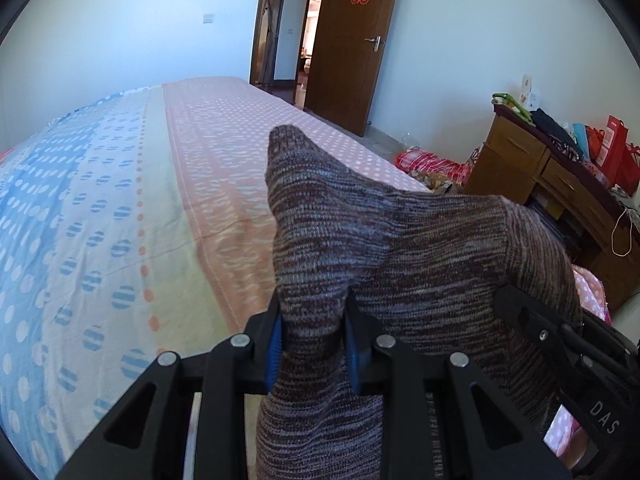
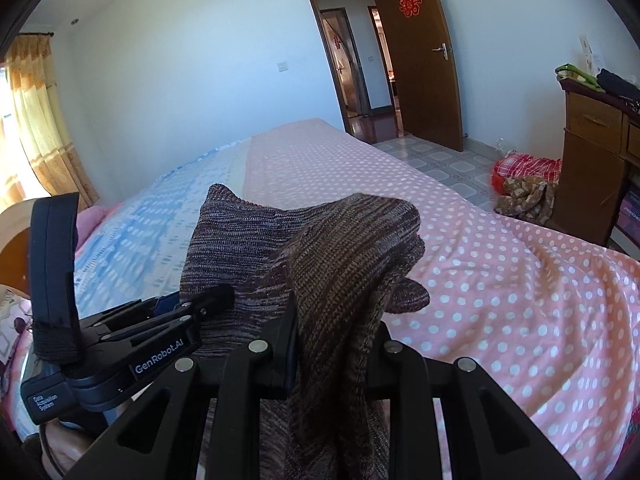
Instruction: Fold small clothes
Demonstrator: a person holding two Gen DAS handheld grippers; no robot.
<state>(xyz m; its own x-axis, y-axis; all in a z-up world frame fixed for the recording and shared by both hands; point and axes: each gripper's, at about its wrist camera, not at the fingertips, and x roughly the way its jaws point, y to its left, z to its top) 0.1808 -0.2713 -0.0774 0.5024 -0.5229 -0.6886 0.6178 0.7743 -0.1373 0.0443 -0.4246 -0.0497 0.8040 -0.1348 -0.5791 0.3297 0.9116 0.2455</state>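
A small brown-and-grey knitted garment (image 1: 400, 248) is held up above the bed (image 1: 120, 220) by both grippers. My left gripper (image 1: 314, 336) is shut on one edge of it, with the cloth bunched between the blue pads. The right gripper shows at the right edge of the left wrist view (image 1: 532, 316), clamped on the cloth. In the right wrist view my right gripper (image 2: 336, 344) is shut on a folded bunch of the garment (image 2: 344, 248). The left gripper (image 2: 208, 300) grips the same cloth to its left.
The bed sheet is blue-dotted on the left and pink-dotted on the right (image 2: 500, 280). A wooden dresser (image 1: 552, 176) with bags stands at the right, with a red checked bundle (image 2: 524, 168) on the floor. An open brown door (image 2: 420, 60) is at the far wall. Curtains (image 2: 36, 120) hang at the left.
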